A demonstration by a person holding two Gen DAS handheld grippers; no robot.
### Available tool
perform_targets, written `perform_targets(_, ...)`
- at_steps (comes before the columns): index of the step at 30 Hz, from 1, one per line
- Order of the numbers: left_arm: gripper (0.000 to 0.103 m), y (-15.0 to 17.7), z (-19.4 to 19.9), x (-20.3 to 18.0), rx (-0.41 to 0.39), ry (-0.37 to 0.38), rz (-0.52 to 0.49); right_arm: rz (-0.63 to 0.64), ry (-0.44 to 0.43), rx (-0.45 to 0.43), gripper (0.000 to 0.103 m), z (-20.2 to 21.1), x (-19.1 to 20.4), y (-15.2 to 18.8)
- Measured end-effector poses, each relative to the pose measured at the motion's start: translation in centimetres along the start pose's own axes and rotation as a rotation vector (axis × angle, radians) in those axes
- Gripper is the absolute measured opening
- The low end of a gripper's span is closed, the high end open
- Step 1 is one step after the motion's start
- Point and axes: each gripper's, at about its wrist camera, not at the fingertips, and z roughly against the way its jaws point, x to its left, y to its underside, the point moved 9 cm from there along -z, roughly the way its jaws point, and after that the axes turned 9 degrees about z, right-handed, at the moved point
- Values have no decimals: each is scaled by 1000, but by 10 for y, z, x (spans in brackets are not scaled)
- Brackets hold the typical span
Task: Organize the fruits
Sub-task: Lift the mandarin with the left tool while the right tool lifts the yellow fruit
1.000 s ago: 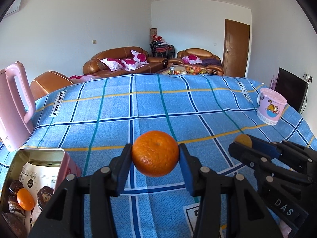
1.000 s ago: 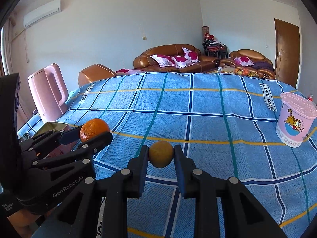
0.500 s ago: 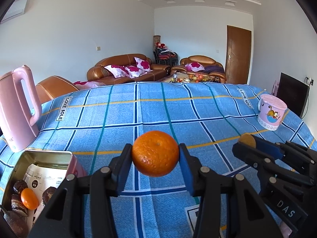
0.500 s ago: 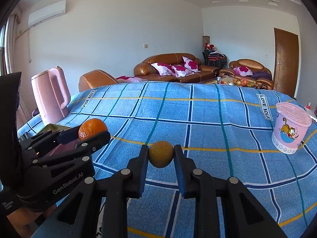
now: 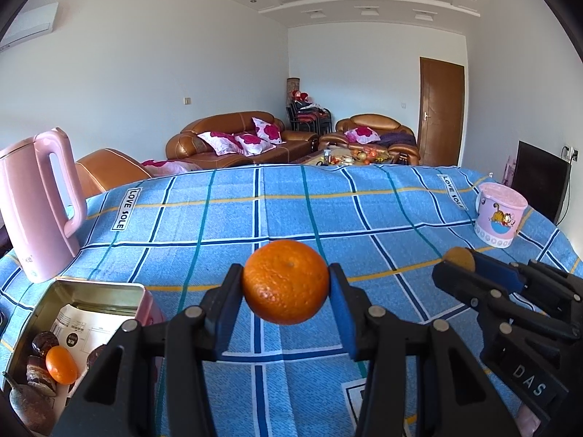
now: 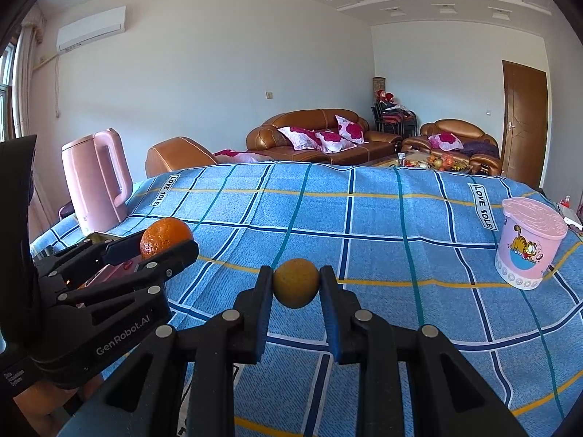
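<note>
Mandarin [image 5: 286, 281] clamped in left tool [image 5: 286, 291], above table [image 5: 328, 218]; open tin [image 5: 91, 293] below-left, nearer this hand. Smaller yellowish fruit [image 6: 296, 282] clamped in right tool [image 6: 296, 287], farther right.

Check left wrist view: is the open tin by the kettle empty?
No, the tin holds a small orange fruit, dark round pieces and a printed paper.
</note>
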Motion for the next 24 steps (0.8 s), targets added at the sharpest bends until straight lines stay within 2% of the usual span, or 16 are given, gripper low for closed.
perform_targets(24,48,-5,16,2,-72,-18,2,32,29,-96,27,19,4,-8)
